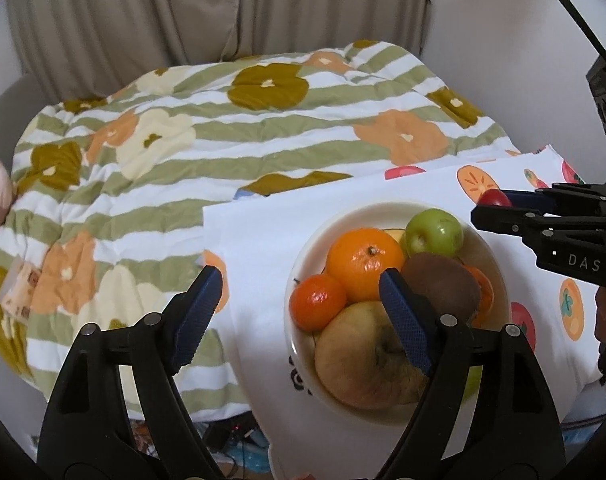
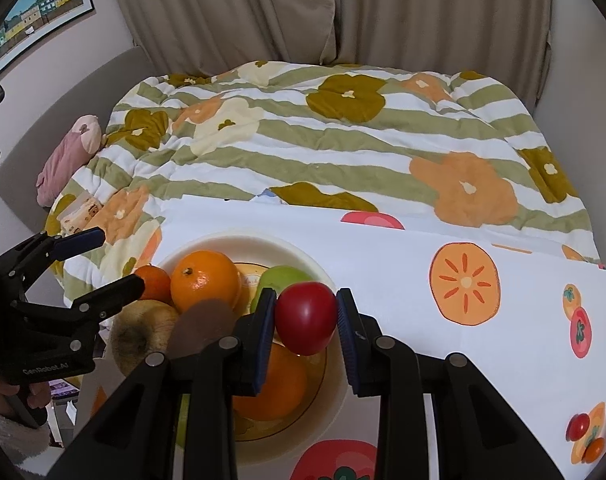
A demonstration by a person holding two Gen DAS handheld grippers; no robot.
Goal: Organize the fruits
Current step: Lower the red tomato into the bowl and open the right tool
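Note:
A cream bowl (image 1: 303,252) sits on a white fruit-print cloth (image 1: 259,240). It holds a large orange (image 1: 363,264), a small tangerine (image 1: 317,306), a green apple (image 1: 433,232), a brown kiwi (image 1: 441,286) and a yellowish apple (image 1: 359,360). My left gripper (image 1: 301,312) is open and empty, over the bowl's left side. My right gripper (image 2: 305,320) is shut on a red tomato (image 2: 306,318) and holds it above the bowl (image 2: 287,246). The tomato (image 1: 493,199) also shows in the left wrist view, at the bowl's far right edge.
A striped quilt (image 1: 223,140) with flower print covers the bed behind the cloth. A pink plush toy (image 2: 69,156) and a small packet (image 2: 79,210) lie at the quilt's left edge. Beige curtains (image 2: 263,8) hang behind. Clutter lies below the cloth's front edge (image 1: 239,440).

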